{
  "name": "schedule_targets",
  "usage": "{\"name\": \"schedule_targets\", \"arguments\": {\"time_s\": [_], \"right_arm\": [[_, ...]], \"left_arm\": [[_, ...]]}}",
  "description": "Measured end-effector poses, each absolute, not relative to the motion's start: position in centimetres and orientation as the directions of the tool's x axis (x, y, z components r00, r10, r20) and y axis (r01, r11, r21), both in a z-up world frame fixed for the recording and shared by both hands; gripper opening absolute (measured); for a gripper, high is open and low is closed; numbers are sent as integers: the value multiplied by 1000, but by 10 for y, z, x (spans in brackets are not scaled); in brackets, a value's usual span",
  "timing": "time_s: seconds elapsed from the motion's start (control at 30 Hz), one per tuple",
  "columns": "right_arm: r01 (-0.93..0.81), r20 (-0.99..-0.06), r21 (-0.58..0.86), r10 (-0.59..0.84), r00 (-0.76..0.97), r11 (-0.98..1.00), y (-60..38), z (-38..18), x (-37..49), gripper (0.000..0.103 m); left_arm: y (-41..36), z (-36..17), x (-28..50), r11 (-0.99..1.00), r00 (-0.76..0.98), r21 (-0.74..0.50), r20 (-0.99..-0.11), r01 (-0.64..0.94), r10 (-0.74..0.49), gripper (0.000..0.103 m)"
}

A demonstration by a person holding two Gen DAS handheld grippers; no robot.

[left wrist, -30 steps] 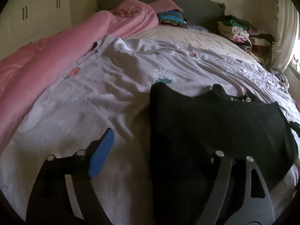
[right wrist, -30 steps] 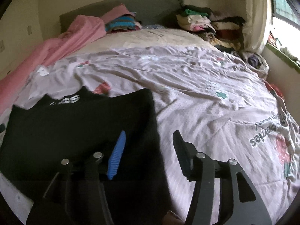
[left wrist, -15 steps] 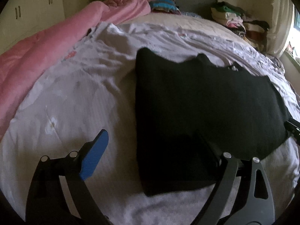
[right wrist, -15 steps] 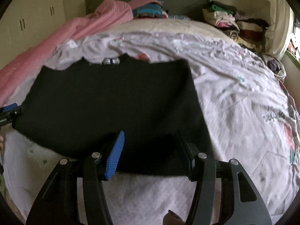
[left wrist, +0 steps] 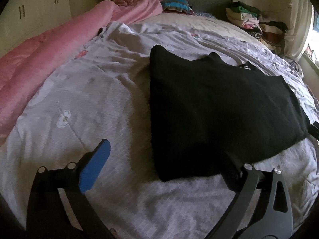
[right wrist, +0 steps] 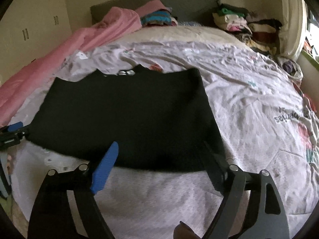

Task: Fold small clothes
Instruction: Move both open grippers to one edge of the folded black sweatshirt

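Observation:
A black garment [left wrist: 219, 107] lies flat and folded on the pale printed bed cover [left wrist: 89, 103], its neck label toward the headboard. My left gripper [left wrist: 167, 151] hovers at the garment's near left corner. Its jaws are opening wide and the pads press on nothing. In the right wrist view the black garment [right wrist: 127, 115] fills the middle. My right gripper [right wrist: 159, 147] hangs over the near hem by the right corner. Its jaws are also opening, and the cloth lies below them, not pinched. The left gripper's blue pad [right wrist: 15, 126] shows at the garment's left edge.
A pink duvet [left wrist: 45, 55] is bunched along the left side of the bed. Stacks of folded clothes sit by the headboard [left wrist: 175, 5] and at the far right [left wrist: 257, 25]. Cupboard doors [left wrist: 22, 12] stand left of the bed.
Both grippers have drawn back toward the near edge of the bed, so the garment's near hem now shows. Both jaws stand wider, the right one much wider.

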State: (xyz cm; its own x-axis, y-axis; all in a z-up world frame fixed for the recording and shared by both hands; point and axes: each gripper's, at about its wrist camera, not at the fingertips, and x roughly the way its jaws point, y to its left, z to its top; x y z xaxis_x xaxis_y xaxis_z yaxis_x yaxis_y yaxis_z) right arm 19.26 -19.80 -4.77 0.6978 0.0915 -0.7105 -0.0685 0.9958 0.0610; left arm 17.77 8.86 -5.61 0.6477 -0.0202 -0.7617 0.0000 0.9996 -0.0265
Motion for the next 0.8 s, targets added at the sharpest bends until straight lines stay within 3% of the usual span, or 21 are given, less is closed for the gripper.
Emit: {"name": "schedule_targets", "arguments": {"time_s": [0.2,0.8], "right_arm": [[-126,-683,43,121,720,991,-177,-37,181,96],[-347,-674,-106,189,714,932,-69,-41,179,97]], "left_arm": [[99,-52,176,999,650,-41,-759,-19,-18,93],[139,-44,175,987,659,-88,-752,-132,21,93]]}}
